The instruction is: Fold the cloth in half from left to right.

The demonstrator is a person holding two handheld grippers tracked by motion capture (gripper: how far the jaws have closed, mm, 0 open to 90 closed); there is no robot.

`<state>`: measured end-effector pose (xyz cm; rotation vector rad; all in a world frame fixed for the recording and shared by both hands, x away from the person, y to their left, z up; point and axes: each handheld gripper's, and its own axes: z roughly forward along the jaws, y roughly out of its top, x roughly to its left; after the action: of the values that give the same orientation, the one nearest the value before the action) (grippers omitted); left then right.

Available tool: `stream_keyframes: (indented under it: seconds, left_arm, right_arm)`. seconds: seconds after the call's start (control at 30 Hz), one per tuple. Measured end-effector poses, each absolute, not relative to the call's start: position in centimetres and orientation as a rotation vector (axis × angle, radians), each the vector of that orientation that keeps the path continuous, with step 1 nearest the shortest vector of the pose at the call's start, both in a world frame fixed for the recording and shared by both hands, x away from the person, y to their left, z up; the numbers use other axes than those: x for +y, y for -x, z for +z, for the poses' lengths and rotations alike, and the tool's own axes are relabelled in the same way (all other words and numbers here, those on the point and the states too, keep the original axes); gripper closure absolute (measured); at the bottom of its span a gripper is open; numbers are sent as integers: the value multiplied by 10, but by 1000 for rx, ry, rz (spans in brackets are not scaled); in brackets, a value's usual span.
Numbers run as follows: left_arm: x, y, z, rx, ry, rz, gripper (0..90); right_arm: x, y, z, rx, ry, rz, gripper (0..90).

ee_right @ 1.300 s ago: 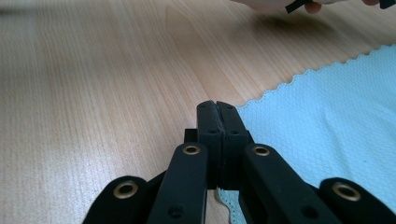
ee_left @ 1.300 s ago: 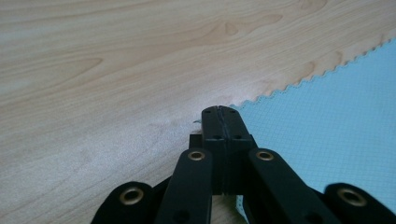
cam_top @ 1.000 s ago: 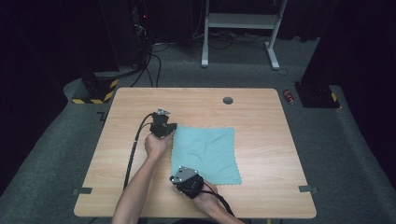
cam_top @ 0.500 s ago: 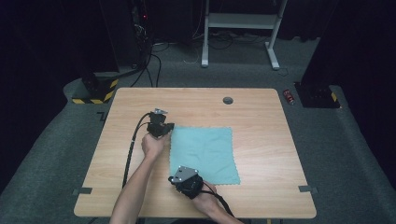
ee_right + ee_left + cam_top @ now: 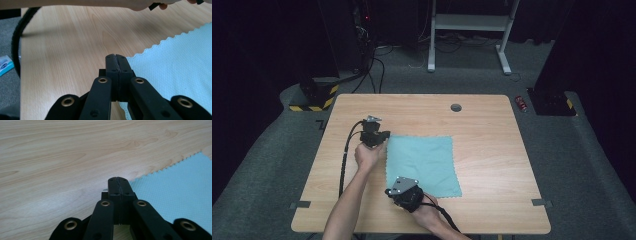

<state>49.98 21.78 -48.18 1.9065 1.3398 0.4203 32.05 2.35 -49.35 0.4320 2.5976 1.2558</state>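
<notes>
A teal cloth [image 5: 422, 162] with zigzag edges lies flat on the wooden table [image 5: 482, 120]. My left gripper [image 5: 384, 135] sits at the cloth's far left corner. In the left gripper view its jaws [image 5: 117, 180] are pressed together, and the corner of the cloth [image 5: 180, 185] runs in under them. My right gripper [image 5: 391, 191] is at the near left corner. Its jaws [image 5: 116, 57] are likewise shut, with the cloth [image 5: 180, 57] passing beneath them. A forearm crosses the top of the right gripper view.
A round cable hole [image 5: 456, 107] is set in the table's far side. The left gripper's black cable [image 5: 344, 160] trails down the left of the table. Grey tape marks [image 5: 539, 202] sit near the front corners. A white frame [image 5: 467, 22] stands on the floor beyond.
Both grippers have shifted a little to the left, and the cloth has slid left with them.
</notes>
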Motion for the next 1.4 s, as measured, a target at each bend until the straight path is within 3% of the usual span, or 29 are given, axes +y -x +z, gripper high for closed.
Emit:
stream_keyframes:
  seconds: [0.37, 1.4]
  left_arm:
    - [242, -488, -467, 1351, -1869, 459, 900]
    - [171, -505, -500, 1258, -1982, 432, 900]
  right_arm:
    - [35, -318, -479, 2582, -399, 1332, 900]
    - [-38, -317, -510, 2537, -597, 1130, 900]
